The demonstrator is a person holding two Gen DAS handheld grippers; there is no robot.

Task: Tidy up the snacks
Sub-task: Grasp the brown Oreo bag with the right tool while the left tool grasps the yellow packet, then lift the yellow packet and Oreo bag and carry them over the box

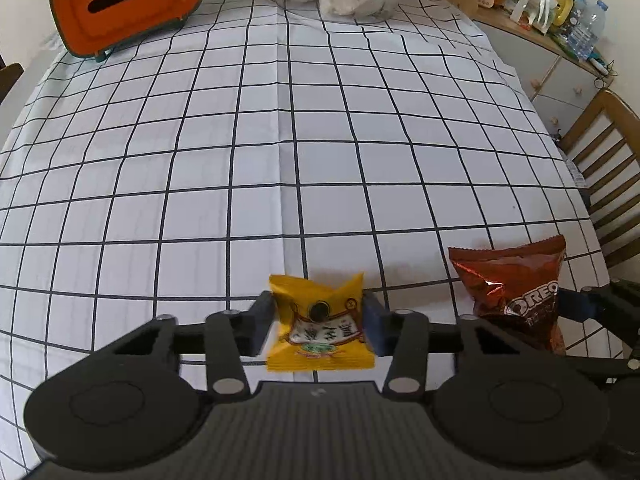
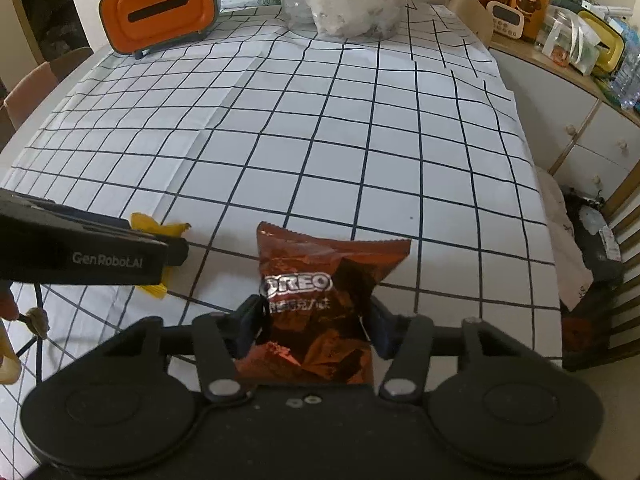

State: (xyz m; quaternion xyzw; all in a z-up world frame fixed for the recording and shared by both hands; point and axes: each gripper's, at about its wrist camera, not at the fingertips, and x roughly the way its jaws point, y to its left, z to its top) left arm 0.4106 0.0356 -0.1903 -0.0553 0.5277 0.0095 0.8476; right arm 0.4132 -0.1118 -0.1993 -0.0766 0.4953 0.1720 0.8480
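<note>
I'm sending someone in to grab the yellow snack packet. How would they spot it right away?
Start at the checked tablecloth and go to its near edge, far from the orange box. Two packets lie there, each between gripper fingers. The yellow packet is the smaller, square one, left of the reddish-brown Oreo bag.

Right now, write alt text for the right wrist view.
The right gripper pinches a crinkled brown foil Oreo packet lying on a white tablecloth with a black grid. At left, the left gripper covers a small yellow snack packet; an orange slotted box stands at the far edge.
</note>
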